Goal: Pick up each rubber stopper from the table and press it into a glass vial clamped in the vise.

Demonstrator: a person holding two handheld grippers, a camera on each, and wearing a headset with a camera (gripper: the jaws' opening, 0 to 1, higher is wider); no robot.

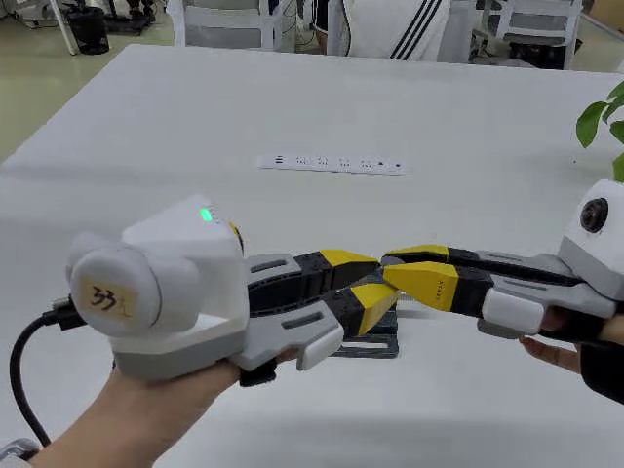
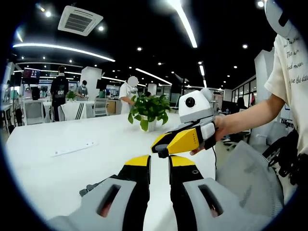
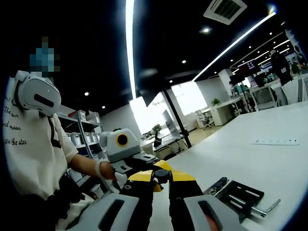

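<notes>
There are two tools, one vise, one power strip and one potted plant. The vise [image 3: 240, 193] lies flat on the white worktop [image 1: 292, 97]. In the head view it sits right under the spot where the two tools' yellow tips meet, and they hide most of it. In the right gripper view its long axis runs away from that tool's tips toward the lower right. It is dark grey to black, with a flat plate, bright metal rods along its length and a thin crossbar handle at the far end.

The left tool [image 2: 159, 161] has its jaws a narrow slit apart, with nothing between them. The right tool [image 3: 161, 178] is likewise almost closed and grips nothing I can make out. A dark tip of the other tool sits just past its ends.

The power strip [image 1: 336, 163] lies well beyond the vise, and the plant [image 2: 147, 110] stands at the worktop's far edge.
</notes>
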